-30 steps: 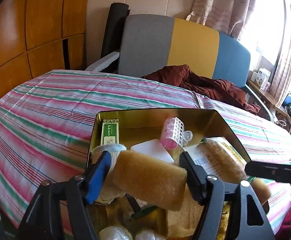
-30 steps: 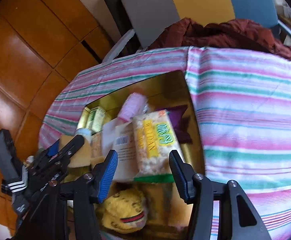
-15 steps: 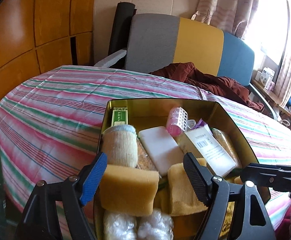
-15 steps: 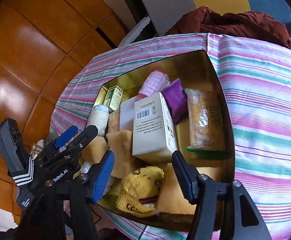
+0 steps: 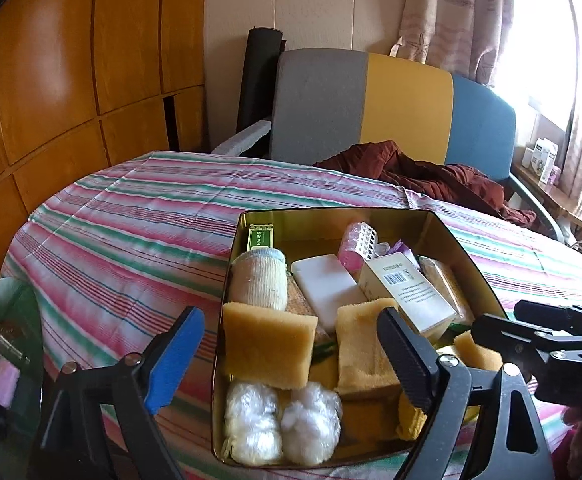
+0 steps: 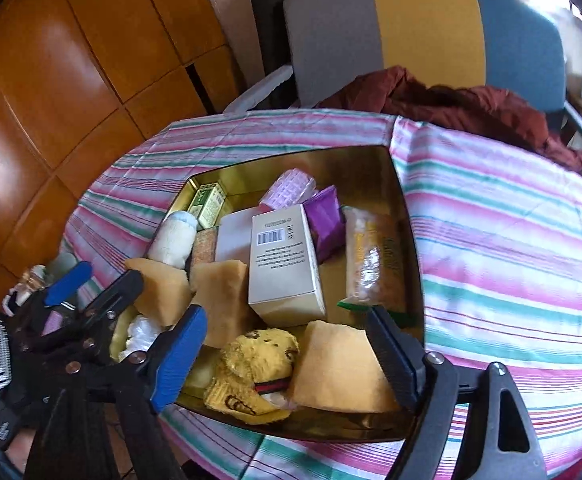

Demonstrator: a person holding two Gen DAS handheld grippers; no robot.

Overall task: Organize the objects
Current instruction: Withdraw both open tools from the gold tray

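Observation:
A gold tin (image 5: 331,216) on the striped table holds several things. Among them are tan sponges (image 5: 269,344), a white barcode box (image 6: 283,260), a snack pack (image 6: 375,256), a bandage roll (image 5: 259,276) and a yellow plush (image 6: 251,368). My left gripper (image 5: 291,356) hovers over the tin's near left corner. Its jaws are opening and stand apart from the sponge lying below them. At the tin's near edge my right gripper (image 6: 285,360) hangs above the plush and a sponge (image 6: 339,368). Its jaws are opening too, with nothing pressed between the pads.
A striped cloth (image 5: 131,232) covers the round table. Behind it stands a grey, yellow and blue chair (image 5: 391,112) with a maroon garment (image 5: 423,172) on the seat. Wooden panels (image 5: 71,60) line the left wall. A low glass table (image 5: 7,320) with small items sits at near left.
The left gripper let go of a tan sponge, which now lies in the tin. The snack pack left the right gripper's fingers. Both grippers drew back and their jaws widened.

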